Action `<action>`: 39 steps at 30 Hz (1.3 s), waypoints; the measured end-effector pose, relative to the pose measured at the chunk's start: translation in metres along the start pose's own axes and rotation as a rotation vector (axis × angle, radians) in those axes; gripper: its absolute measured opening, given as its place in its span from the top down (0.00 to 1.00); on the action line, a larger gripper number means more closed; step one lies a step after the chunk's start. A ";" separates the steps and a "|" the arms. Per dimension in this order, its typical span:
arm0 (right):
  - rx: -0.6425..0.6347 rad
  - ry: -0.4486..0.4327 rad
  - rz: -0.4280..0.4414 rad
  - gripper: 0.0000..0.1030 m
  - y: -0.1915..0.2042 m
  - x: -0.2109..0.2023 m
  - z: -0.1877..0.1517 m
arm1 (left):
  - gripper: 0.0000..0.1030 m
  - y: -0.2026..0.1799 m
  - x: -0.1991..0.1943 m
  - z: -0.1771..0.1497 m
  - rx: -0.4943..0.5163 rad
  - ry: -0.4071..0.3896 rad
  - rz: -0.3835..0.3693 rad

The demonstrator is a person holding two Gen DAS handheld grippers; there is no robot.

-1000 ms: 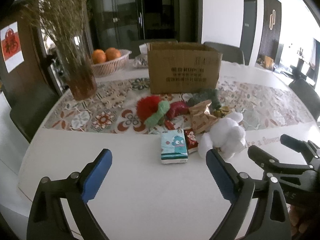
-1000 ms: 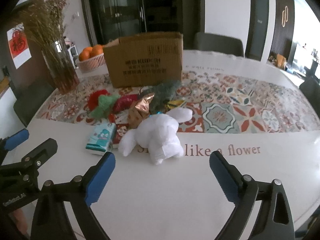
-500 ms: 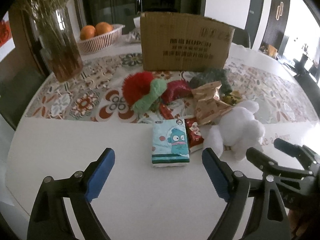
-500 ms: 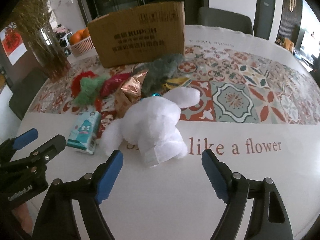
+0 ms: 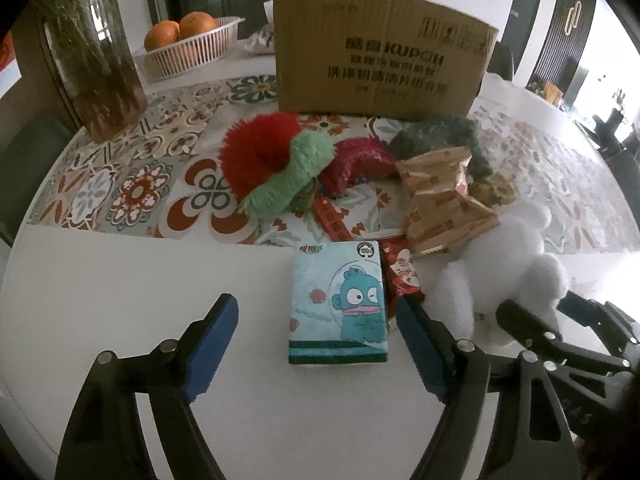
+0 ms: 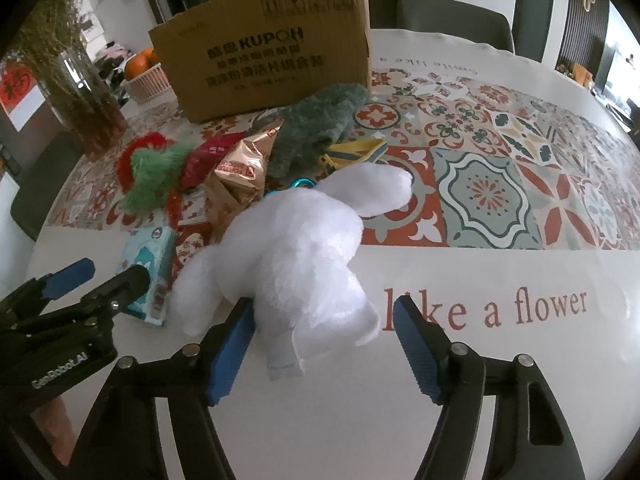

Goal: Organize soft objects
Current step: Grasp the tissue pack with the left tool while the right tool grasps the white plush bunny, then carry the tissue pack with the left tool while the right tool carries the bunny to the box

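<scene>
Both claws dropped closer, jaws narrowing but gripping nothing: left gripper [image 5: 316, 340] straddles the tissue pack [image 5: 338, 300], right gripper [image 6: 322, 340] brackets the white plush [image 6: 296, 252] on the table [image 6: 500, 360]; pickups imminent.

On the tabletop [image 5: 120, 280]: one cardboard box [image 5: 380, 52], one white plush toy [image 6: 296, 252], one tissue pack [image 5: 338, 300], two oranges [image 5: 180, 32] at eleven o'clock.

Oranges [image 5: 181, 32] fill a basket [image 5: 188, 56] beside a vase [image 5: 98, 68].
</scene>
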State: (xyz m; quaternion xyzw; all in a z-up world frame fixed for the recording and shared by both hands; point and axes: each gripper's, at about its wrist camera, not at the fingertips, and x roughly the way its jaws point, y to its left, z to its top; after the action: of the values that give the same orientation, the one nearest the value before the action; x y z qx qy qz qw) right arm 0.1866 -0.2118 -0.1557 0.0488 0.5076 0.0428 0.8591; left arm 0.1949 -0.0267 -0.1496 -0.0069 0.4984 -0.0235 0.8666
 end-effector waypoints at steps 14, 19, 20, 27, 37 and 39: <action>-0.013 -0.023 0.023 0.45 0.007 0.005 0.001 | 0.50 0.000 0.026 0.000 0.018 0.062 -0.050; -0.005 -0.041 0.018 0.49 0.010 -0.002 -0.003 | 0.50 0.004 0.018 -0.004 0.017 0.053 -0.076; -0.004 -0.044 0.017 0.50 0.011 -0.004 -0.004 | 0.50 0.004 0.015 -0.005 0.020 0.046 -0.076; 0.013 -0.083 0.023 0.52 0.012 -0.026 -0.011 | 0.50 0.004 -0.013 -0.010 0.048 -0.028 -0.076; 0.027 -0.177 0.023 0.53 0.015 -0.069 -0.018 | 0.50 0.000 -0.056 -0.009 0.082 -0.127 -0.108; 0.029 -0.196 0.024 0.53 0.015 -0.076 -0.017 | 0.50 -0.001 -0.063 -0.007 0.086 -0.143 -0.117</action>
State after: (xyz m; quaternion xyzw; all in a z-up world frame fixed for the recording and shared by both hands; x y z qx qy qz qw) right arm 0.1343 -0.2052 -0.0960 0.0713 0.4210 0.0410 0.9033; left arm 0.1568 -0.0242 -0.0986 -0.0003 0.4327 -0.0950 0.8965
